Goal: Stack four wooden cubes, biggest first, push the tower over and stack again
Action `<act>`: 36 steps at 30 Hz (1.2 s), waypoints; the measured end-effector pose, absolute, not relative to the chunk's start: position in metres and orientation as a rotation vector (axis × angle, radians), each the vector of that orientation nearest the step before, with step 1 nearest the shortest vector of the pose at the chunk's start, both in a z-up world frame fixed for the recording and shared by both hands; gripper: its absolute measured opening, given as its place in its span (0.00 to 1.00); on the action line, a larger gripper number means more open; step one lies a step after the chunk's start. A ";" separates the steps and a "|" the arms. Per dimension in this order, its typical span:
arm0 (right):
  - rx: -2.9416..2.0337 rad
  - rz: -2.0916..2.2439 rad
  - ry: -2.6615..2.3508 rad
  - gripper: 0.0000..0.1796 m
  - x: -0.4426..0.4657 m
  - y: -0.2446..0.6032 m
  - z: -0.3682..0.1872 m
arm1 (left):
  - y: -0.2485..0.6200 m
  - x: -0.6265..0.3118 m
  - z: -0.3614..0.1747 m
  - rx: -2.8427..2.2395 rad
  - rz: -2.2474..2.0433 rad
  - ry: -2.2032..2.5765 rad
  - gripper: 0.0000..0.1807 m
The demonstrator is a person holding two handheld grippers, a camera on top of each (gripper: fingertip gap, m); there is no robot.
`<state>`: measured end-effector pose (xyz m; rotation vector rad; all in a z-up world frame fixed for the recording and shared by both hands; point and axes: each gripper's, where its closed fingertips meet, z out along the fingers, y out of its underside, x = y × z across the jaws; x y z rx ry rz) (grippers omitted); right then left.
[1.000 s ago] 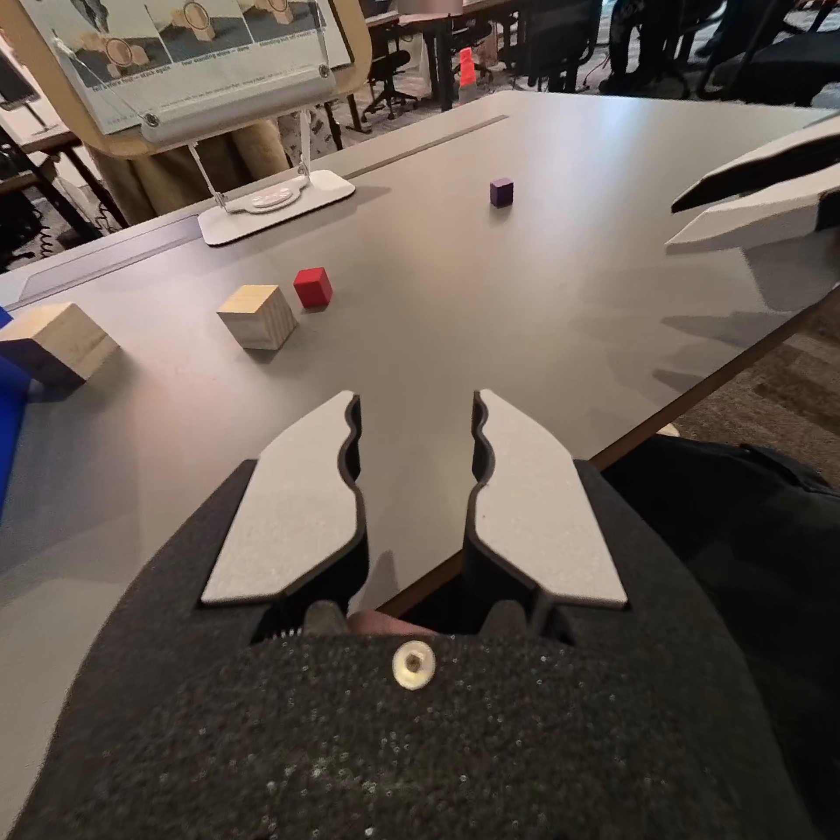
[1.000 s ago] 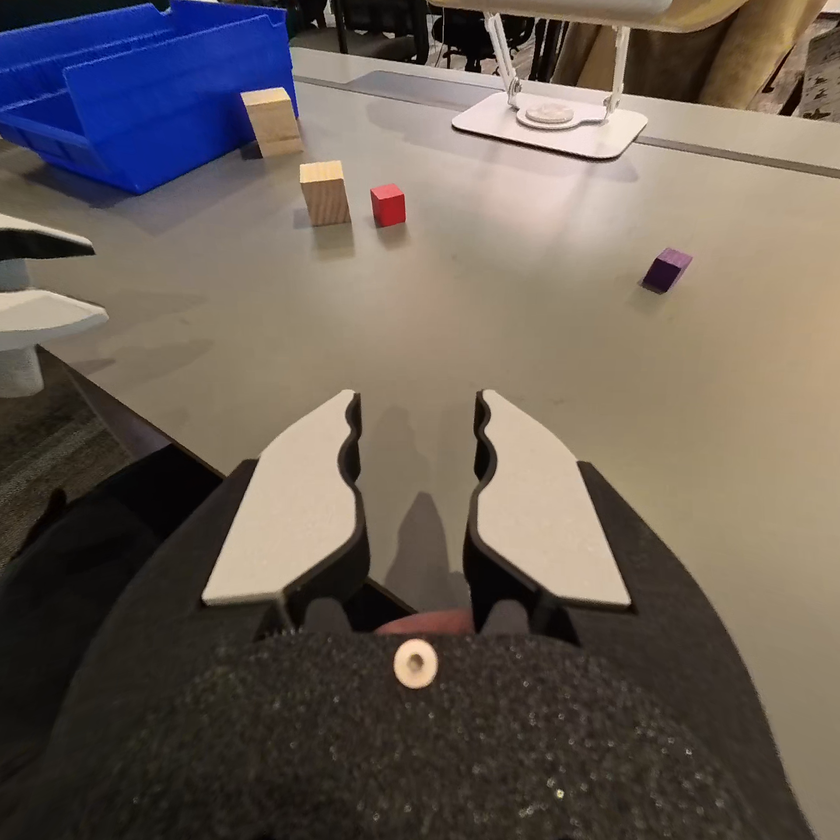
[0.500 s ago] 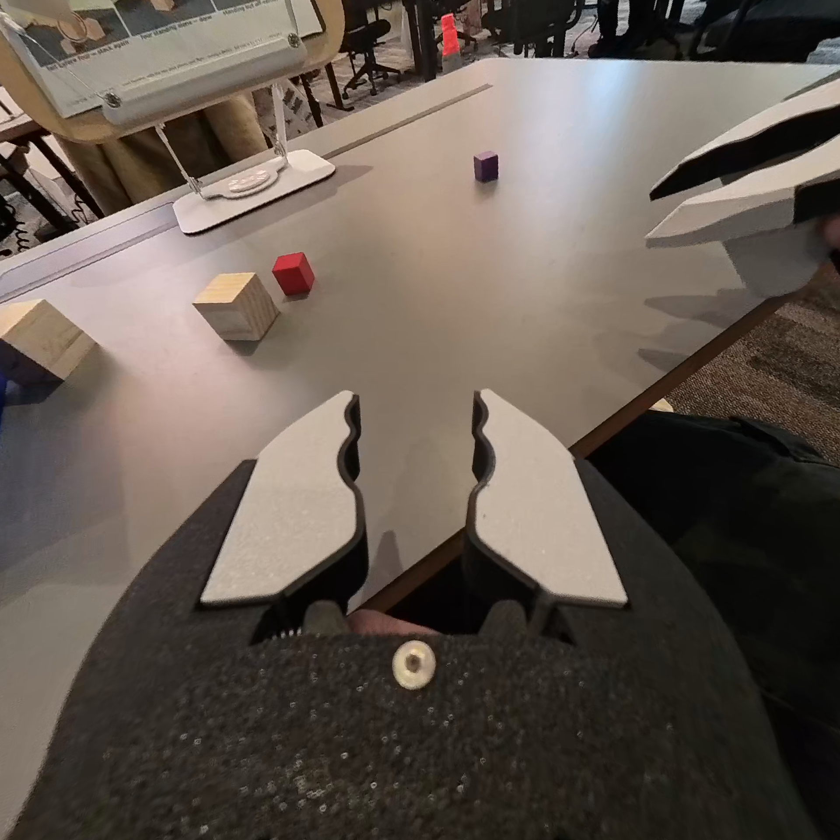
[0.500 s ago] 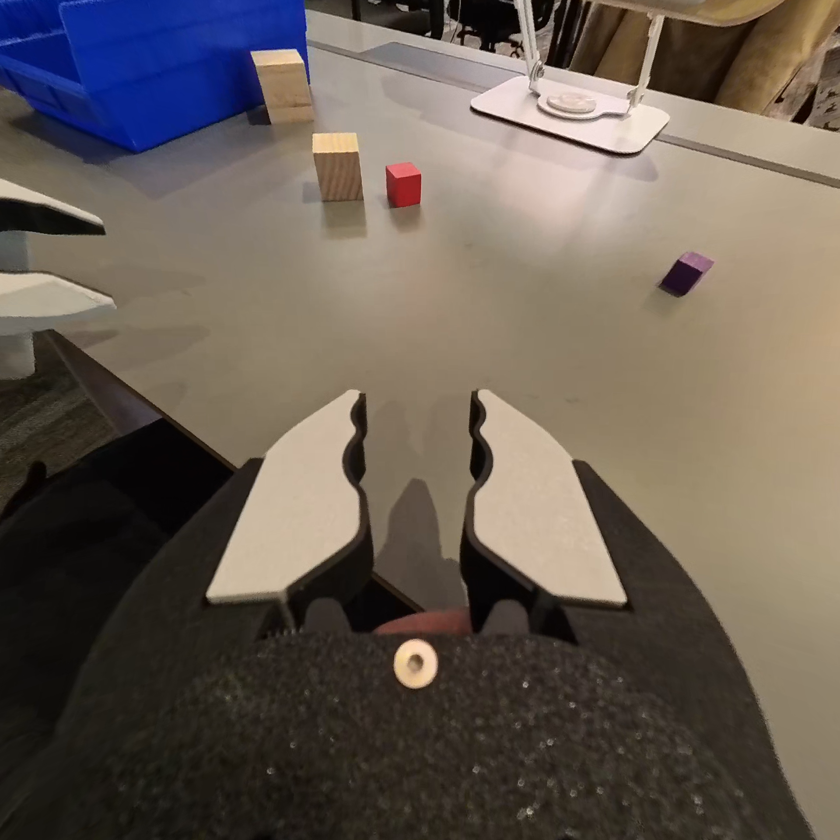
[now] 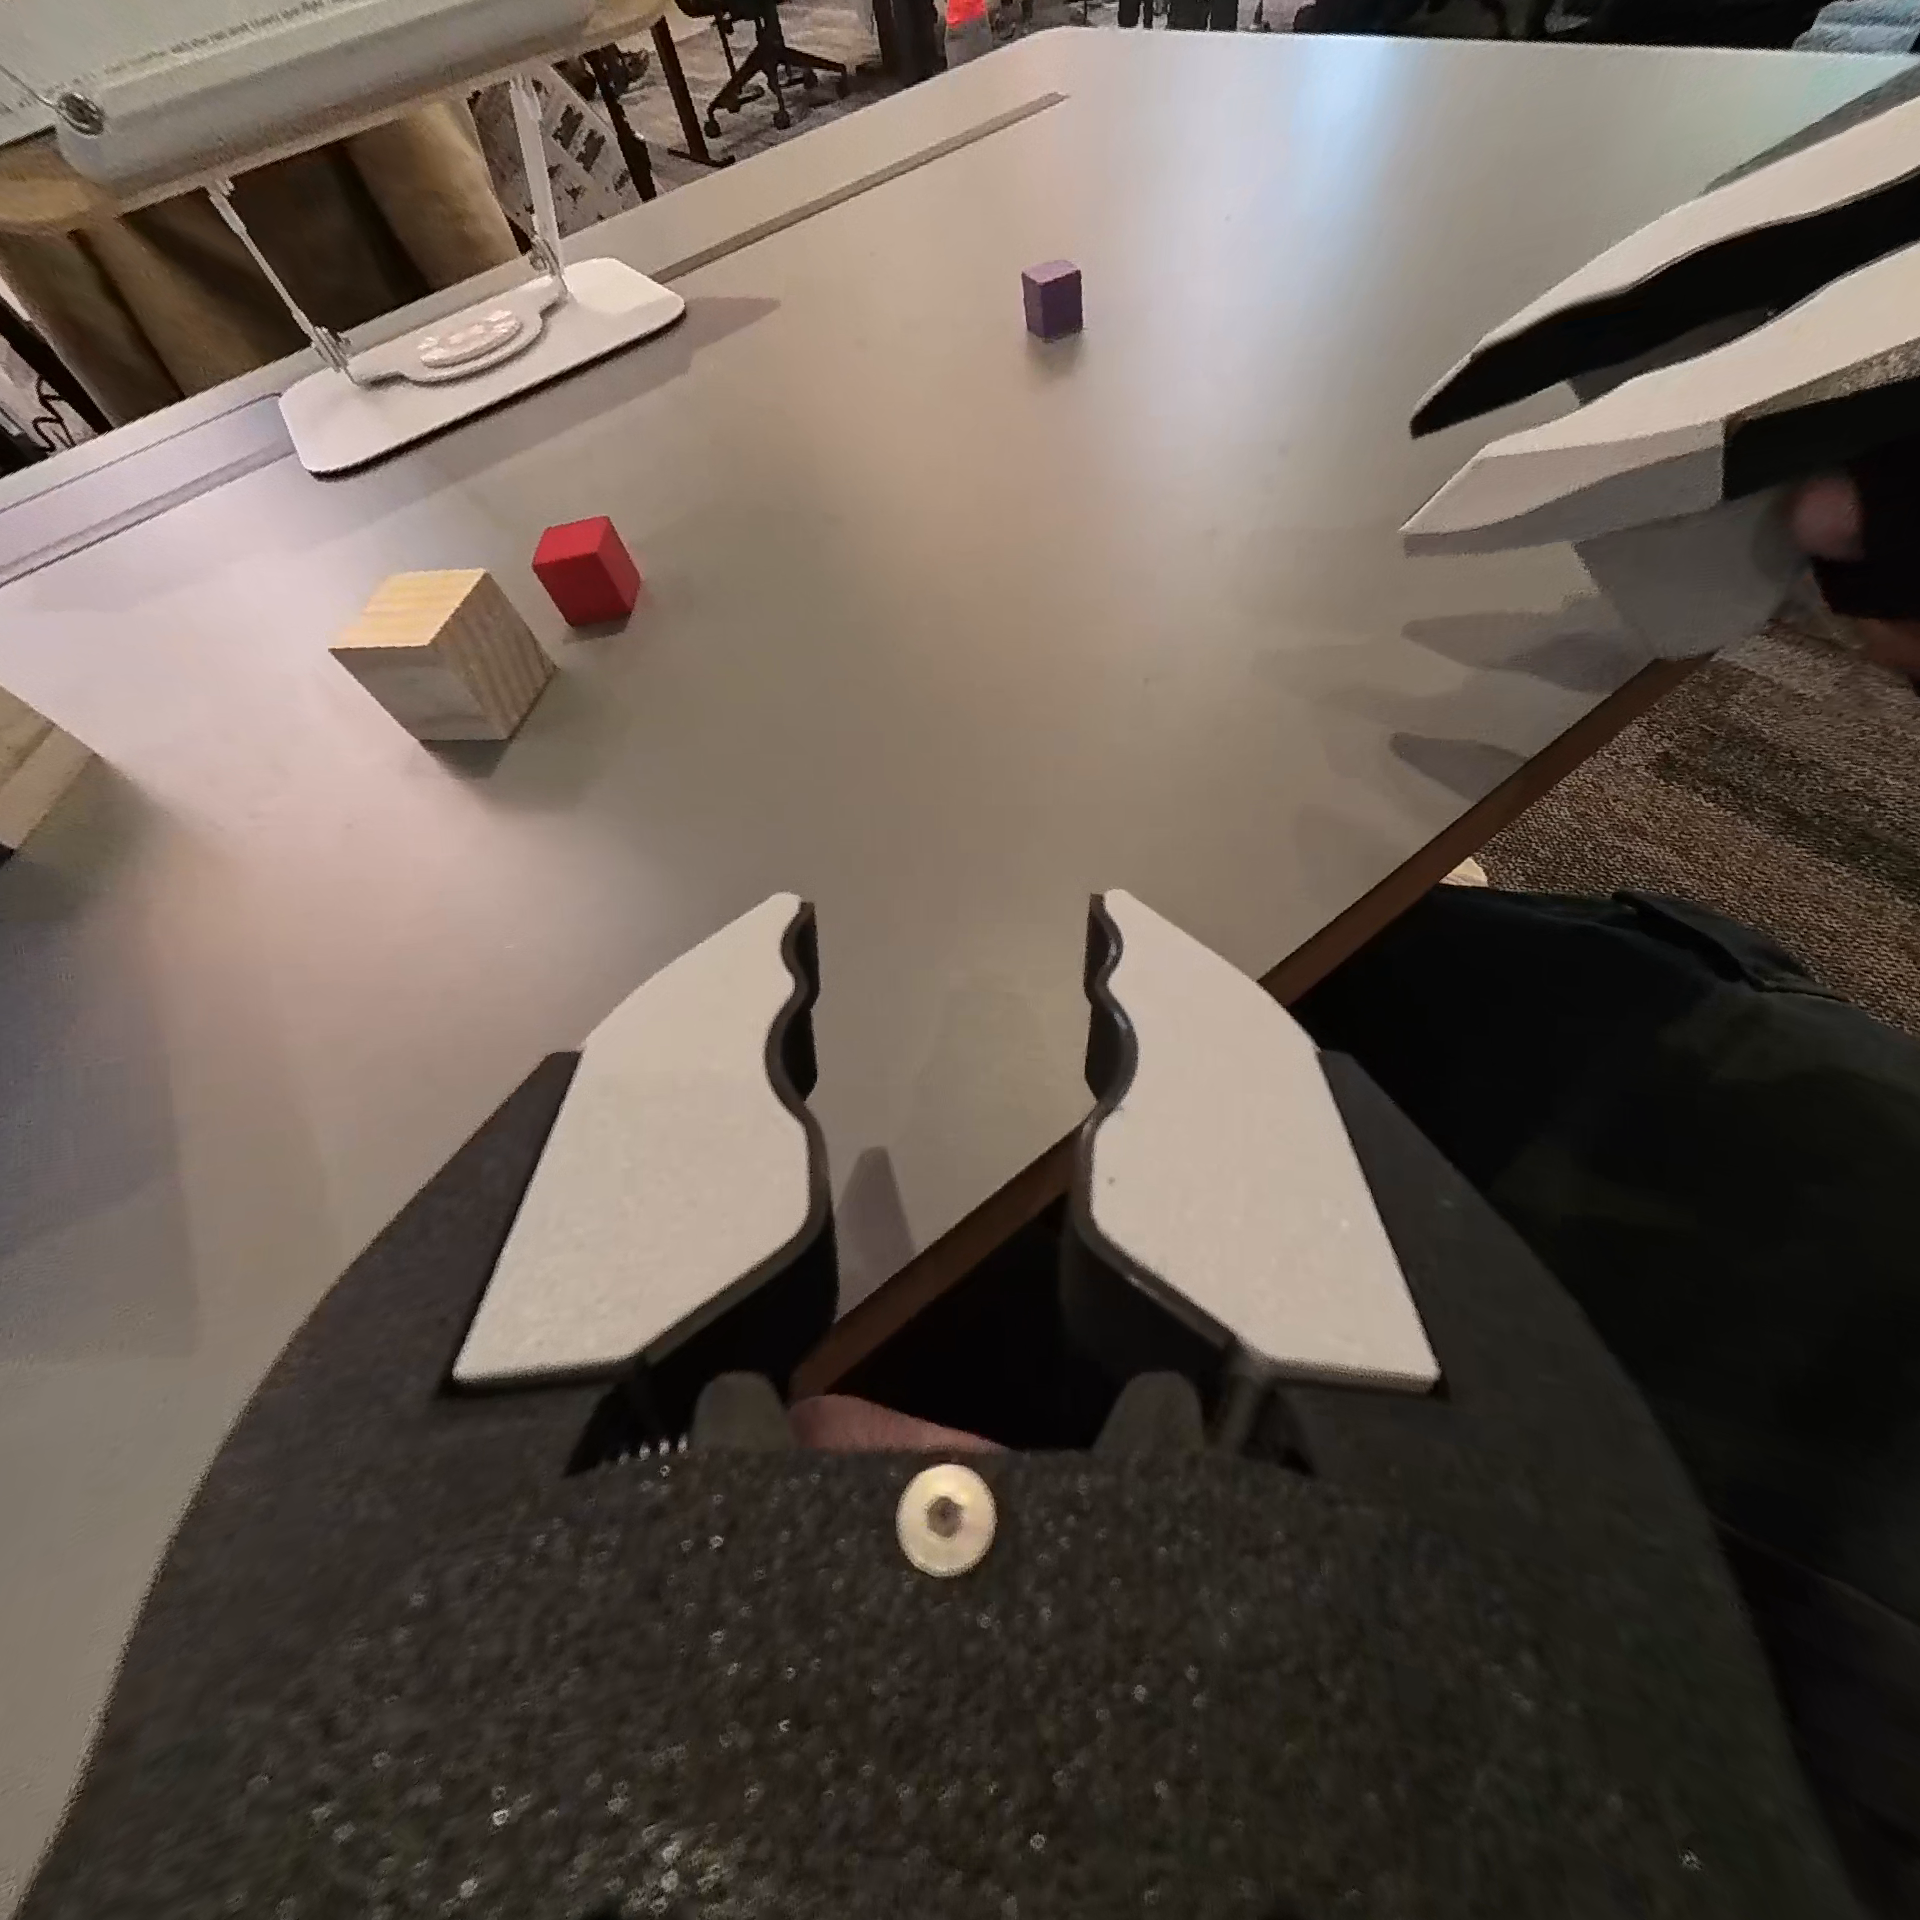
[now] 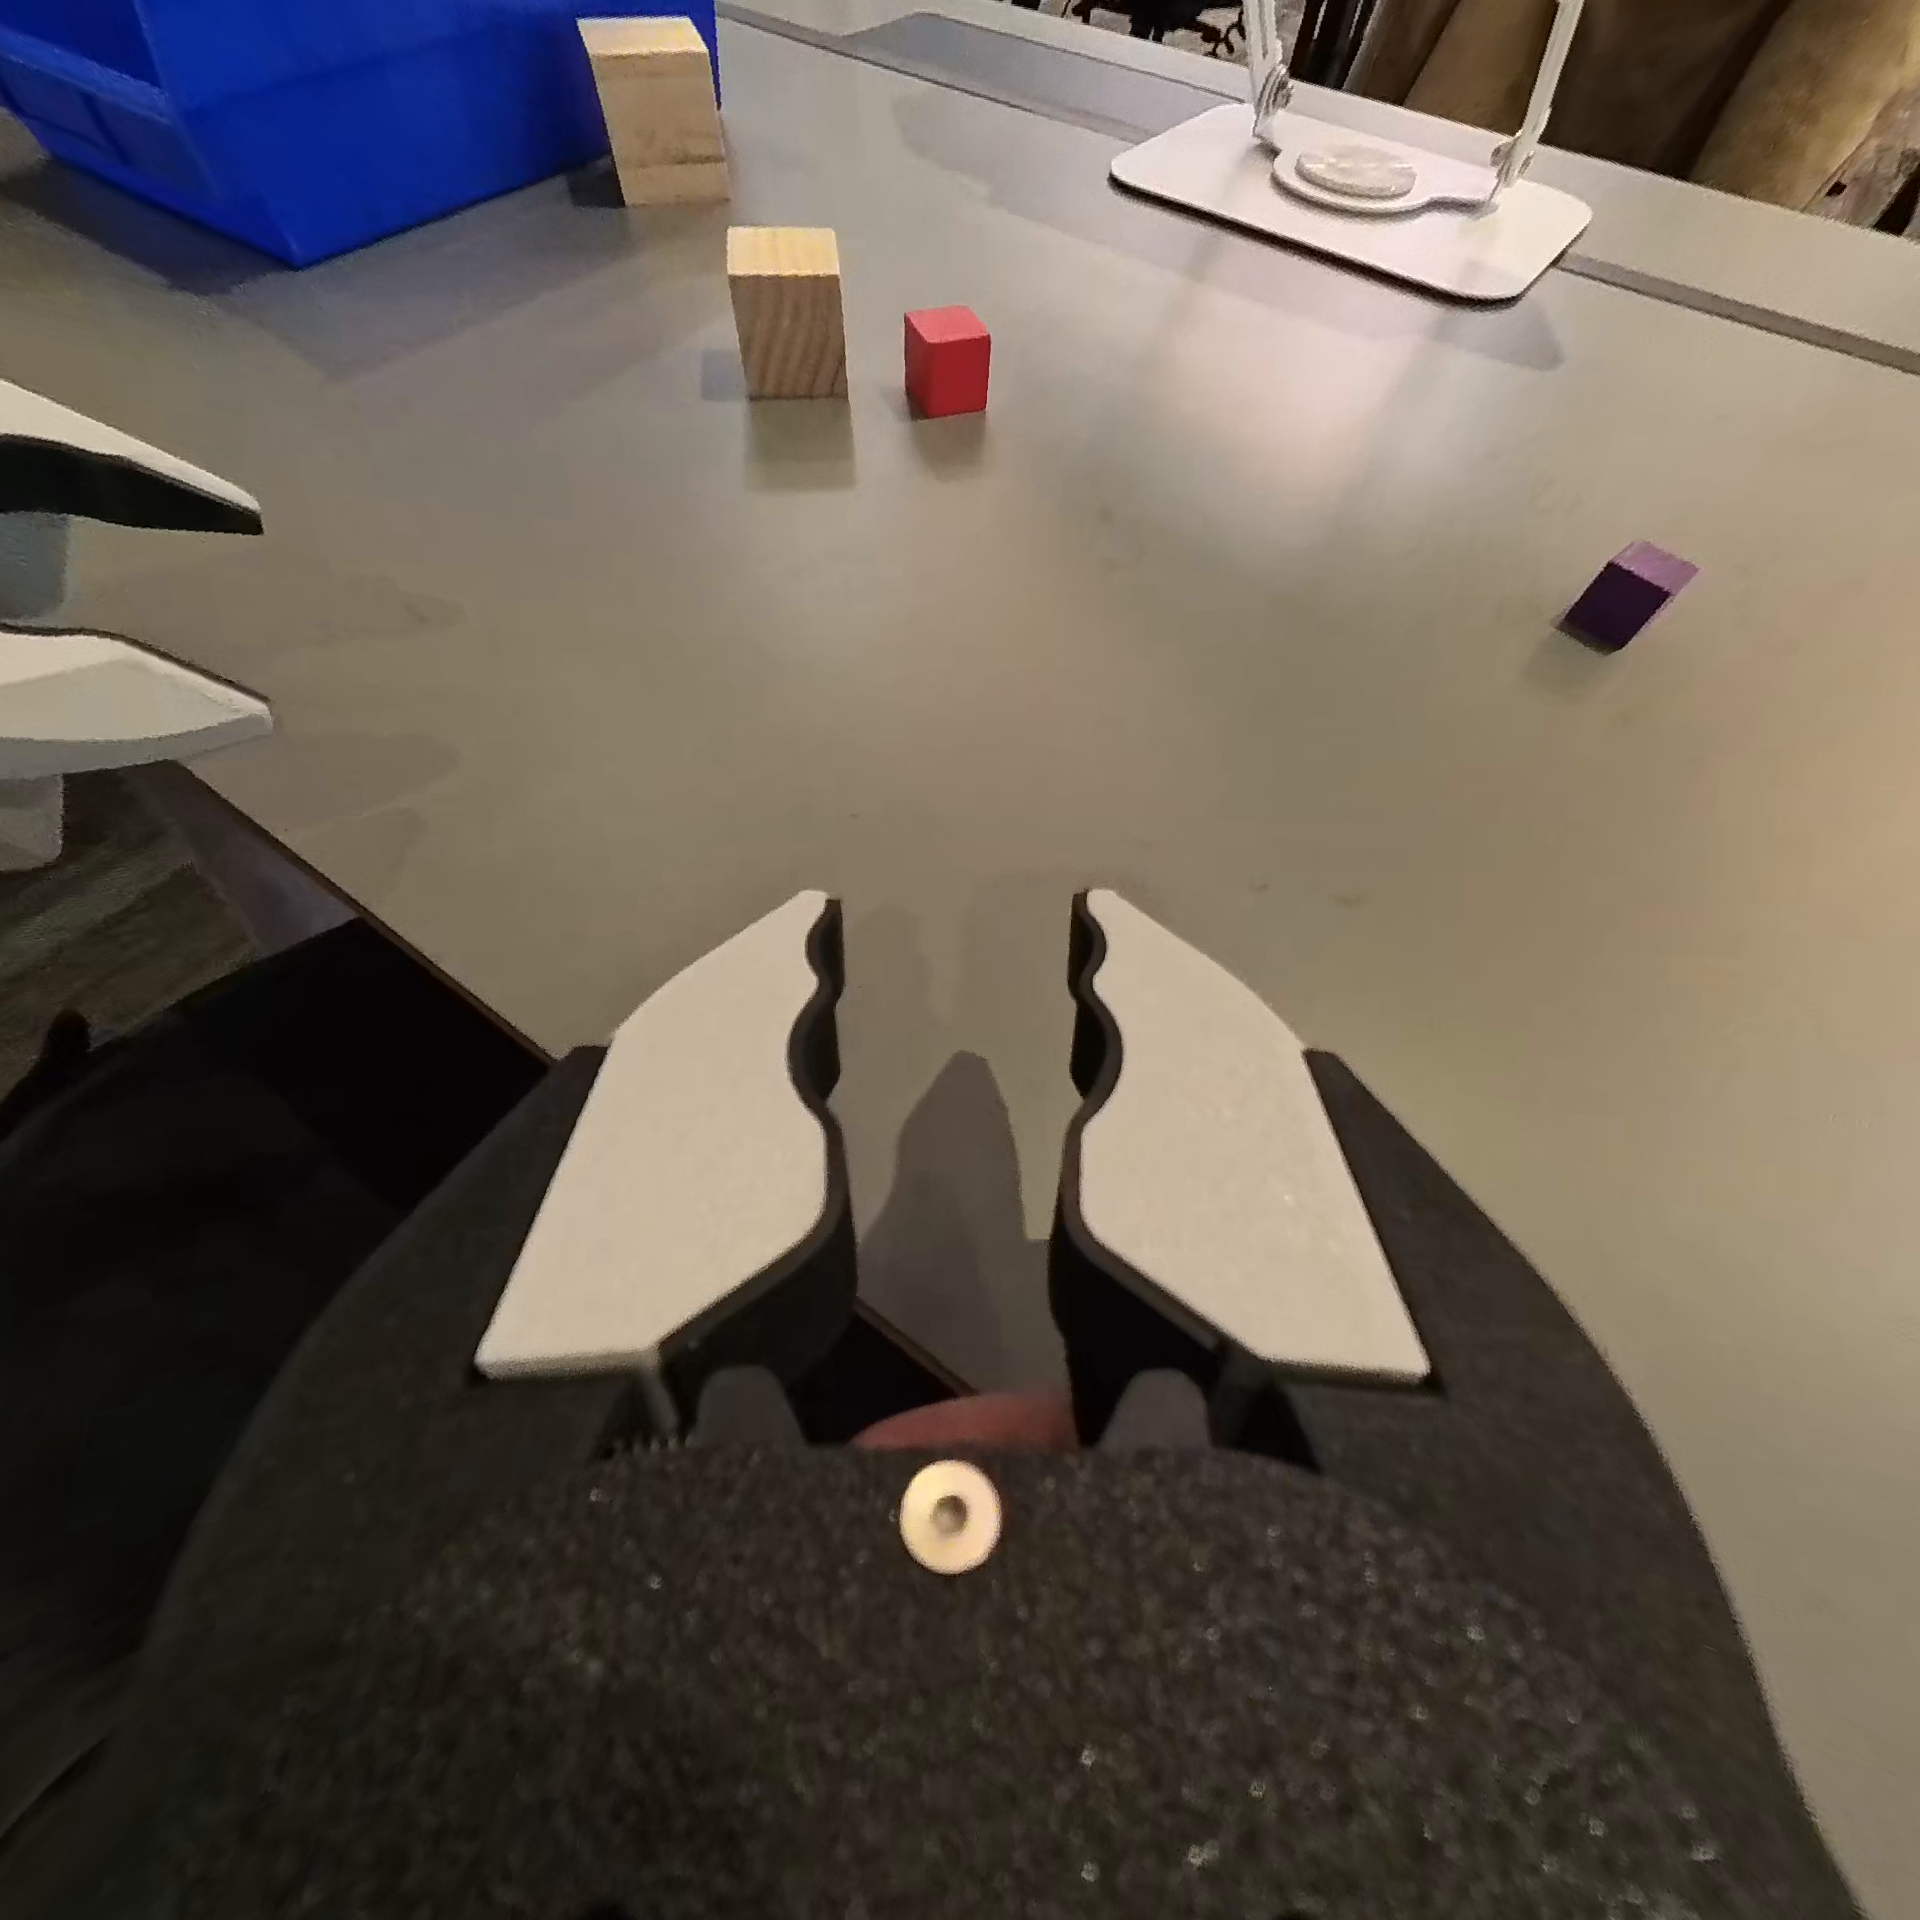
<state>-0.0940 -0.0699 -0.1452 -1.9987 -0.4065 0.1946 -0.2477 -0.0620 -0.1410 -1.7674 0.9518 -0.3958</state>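
Observation:
Four cubes lie apart on the grey table [image 5: 935,623]. The biggest plain wooden cube [image 6: 655,109] stands next to the blue bin; only its corner [image 5: 26,769] shows in the left wrist view. A medium plain wooden cube [image 5: 447,655] [image 6: 787,312] sits beside a smaller red cube [image 5: 585,569] [image 6: 944,358]. The smallest, a purple cube [image 5: 1051,299] [image 6: 1626,597], lies far off to the right. My left gripper [image 5: 945,914] is open and empty above the table's near edge; it also shows in the right wrist view [image 6: 244,613]. My right gripper [image 6: 954,909] is open and empty; it also shows in the left wrist view [image 5: 1423,468].
A blue plastic bin [image 6: 260,114] stands at the back left. A white stand base [image 5: 478,353] [image 6: 1351,197] holding a board sits at the table's far edge. The table's near edge [image 5: 1455,842] runs just under both grippers, with carpet below. Between my left fingertips and the medium plain wooden cube [image 5: 447,655] there is roughly 20 centimeters.
Both grippers have moved forward over the table towards the cubes, which look larger and closer. Both stay open and empty. No cube has moved.

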 end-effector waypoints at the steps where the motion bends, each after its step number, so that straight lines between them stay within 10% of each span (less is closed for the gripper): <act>1: -2.002 0.200 -0.406 0.23 -0.094 -0.070 -0.146 | -0.062 -0.248 -0.141 -1.768 -0.394 0.954 0.27; 20: -1.995 0.368 -0.705 0.38 -0.278 0.129 -0.065 | -0.034 -0.278 -0.124 -1.776 -0.414 0.693 0.26; 32: -2.335 0.117 -0.860 0.45 -0.384 0.303 -0.150 | -0.039 -0.283 -0.129 -1.762 -0.418 0.761 0.26; 36: -2.353 0.139 -0.871 0.34 -0.384 0.311 -0.162 | -0.039 -0.286 -0.128 -1.756 -0.407 0.771 0.26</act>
